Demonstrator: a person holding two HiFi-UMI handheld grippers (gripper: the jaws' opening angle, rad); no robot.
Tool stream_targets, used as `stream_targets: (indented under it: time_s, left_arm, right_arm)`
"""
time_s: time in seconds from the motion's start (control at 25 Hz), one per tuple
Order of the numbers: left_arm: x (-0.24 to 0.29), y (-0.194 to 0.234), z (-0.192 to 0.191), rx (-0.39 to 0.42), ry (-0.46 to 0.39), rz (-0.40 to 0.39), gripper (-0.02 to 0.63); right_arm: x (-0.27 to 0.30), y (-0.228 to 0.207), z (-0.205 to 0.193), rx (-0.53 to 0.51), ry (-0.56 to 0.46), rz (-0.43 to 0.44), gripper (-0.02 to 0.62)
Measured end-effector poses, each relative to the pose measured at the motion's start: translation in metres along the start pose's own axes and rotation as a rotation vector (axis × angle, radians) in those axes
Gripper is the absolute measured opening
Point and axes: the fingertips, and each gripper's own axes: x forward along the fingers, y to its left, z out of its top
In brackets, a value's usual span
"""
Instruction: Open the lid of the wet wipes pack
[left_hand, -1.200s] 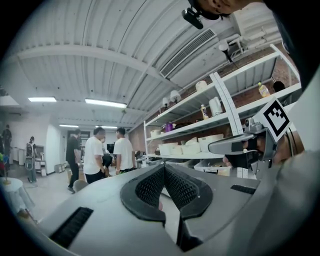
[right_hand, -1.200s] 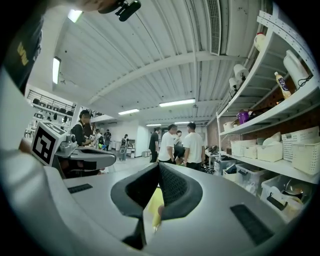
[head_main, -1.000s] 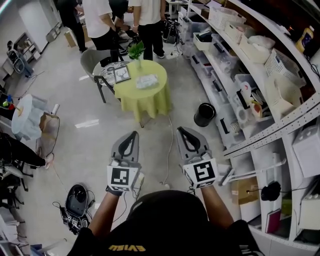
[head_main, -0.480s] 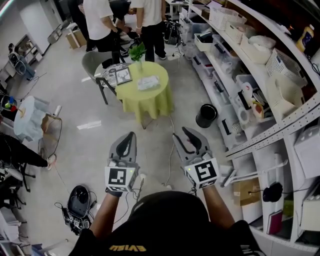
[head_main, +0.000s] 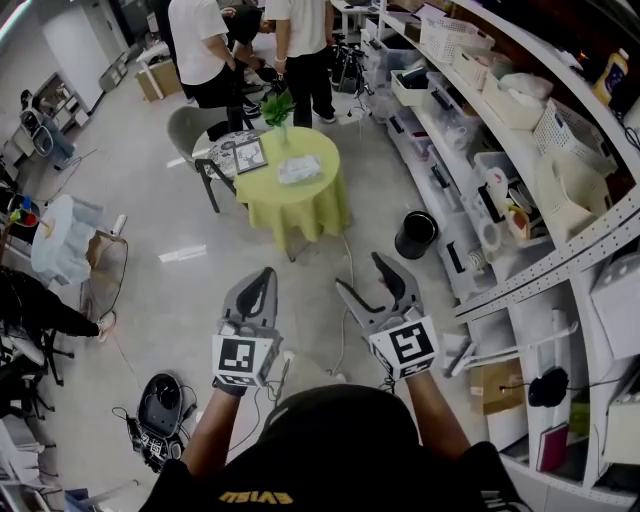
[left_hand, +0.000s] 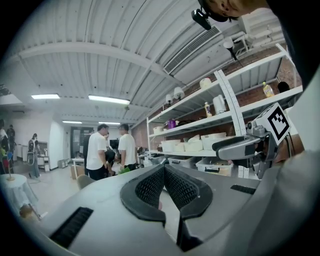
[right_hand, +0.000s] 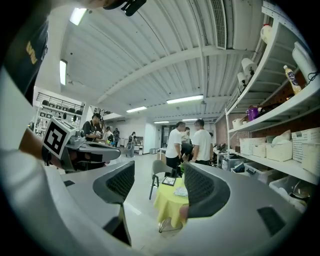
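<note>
Wet wipes pack (head_main: 298, 169), seemingly lying on the yellow worktop (head_main: 312, 203) well ahead, is unreached: left claw (head_main: 264, 280) together, right claw (head_main: 360, 272) opening on nothing; an approach should come next.

far worktop, too small to read
the pale flat item (head_main: 298, 168) on the round yellow worktop (head_main: 300, 210) is too small to name in either the head view or the right gripper view; the two standing people (head_main: 195, 45) beyond it are cut off at the head view's top edge, and the shelves (head_main: 556, 256) run off its right edge.
</note>
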Motion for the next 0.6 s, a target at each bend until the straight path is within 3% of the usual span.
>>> stream_targets:
  time_s: [0.28, 0.6]
  left_arm:
    - [0.0019, -0.0004, 0.003, 0.004, -0.005, -0.009, 0.018]
    - [0.0008, -0.0051, -0.0032, 0.0, 0.009, -0.007, 0.018]
  right_arm:
    - [0.0029, 0.0007, 0.0001, 0.015, -0.003, -0.006, 0.457]
    - [0.0003, 0.0011, 0.001, 0.031, -0.046, 0.006, 0.538]
